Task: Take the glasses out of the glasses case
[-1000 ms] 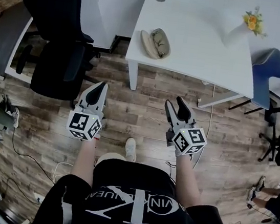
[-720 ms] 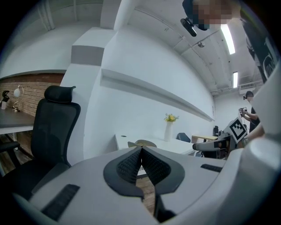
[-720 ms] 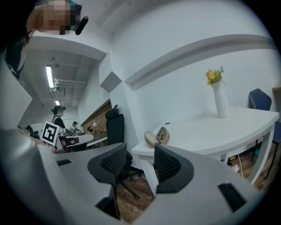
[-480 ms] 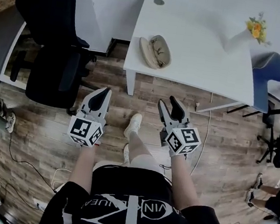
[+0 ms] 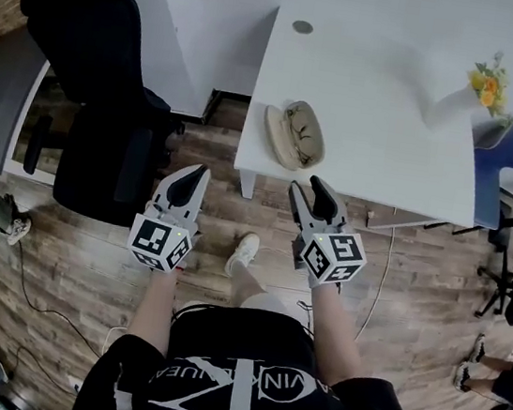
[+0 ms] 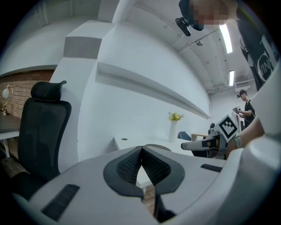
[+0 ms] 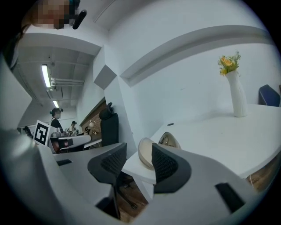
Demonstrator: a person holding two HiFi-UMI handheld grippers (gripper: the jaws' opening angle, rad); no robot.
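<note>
Near the front left corner of the white desk (image 5: 383, 113) lies the open glasses case (image 5: 294, 136), with the glasses (image 5: 303, 130) resting in the half farther from the edge. Both grippers hang short of the desk, above the wooden floor. The left gripper (image 5: 189, 177) has its jaws pressed together on nothing. The right gripper (image 5: 307, 187) has its jaws apart and empty, with the case in line beyond them.

The case sits close to the desk edge, so a nudge from the approaching jaws could probably slide it off. Pulling the glasses with nothing steadying the light case might also drag it along.

Compared with half a second ago, the desk and case lie noticeably nearer the grippers, and each gripper's jaw setting looks unchanged.
</note>
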